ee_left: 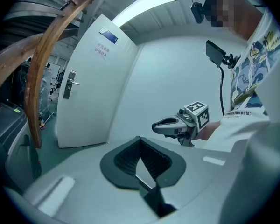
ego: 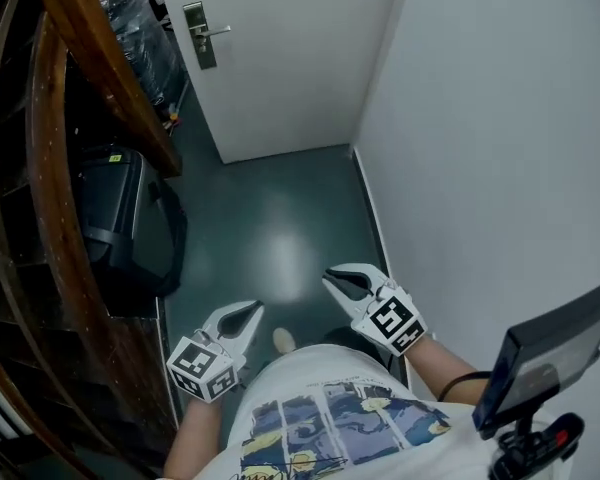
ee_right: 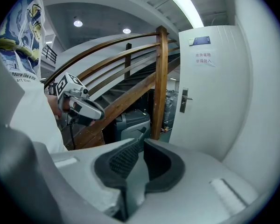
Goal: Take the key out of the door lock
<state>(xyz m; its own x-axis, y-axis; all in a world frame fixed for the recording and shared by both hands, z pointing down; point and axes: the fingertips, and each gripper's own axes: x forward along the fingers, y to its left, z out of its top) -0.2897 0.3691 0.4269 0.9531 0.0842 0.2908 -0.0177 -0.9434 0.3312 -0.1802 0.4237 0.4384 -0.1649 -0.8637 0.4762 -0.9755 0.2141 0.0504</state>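
Note:
The white door (ego: 280, 58) stands shut at the end of a narrow passage. Its metal lock plate with a lever handle (ego: 200, 34) is on the door's left side, also small in the left gripper view (ee_left: 69, 84) and the right gripper view (ee_right: 184, 100). The key is too small to make out. Both grippers hang low near the person's waist, far from the door. My left gripper (ego: 254, 310) (ee_left: 140, 139) is shut and empty. My right gripper (ego: 330, 274) (ee_right: 143, 136) shows a narrow gap between its pads, with nothing in it.
A curved wooden stair railing (ego: 100, 58) runs along the left. Under it sits a black case (ego: 120, 218). A white wall (ego: 500, 168) closes the right side. Dark green floor (ego: 280, 218) leads to the door. A small screen on a mount (ego: 550, 358) sits at the lower right.

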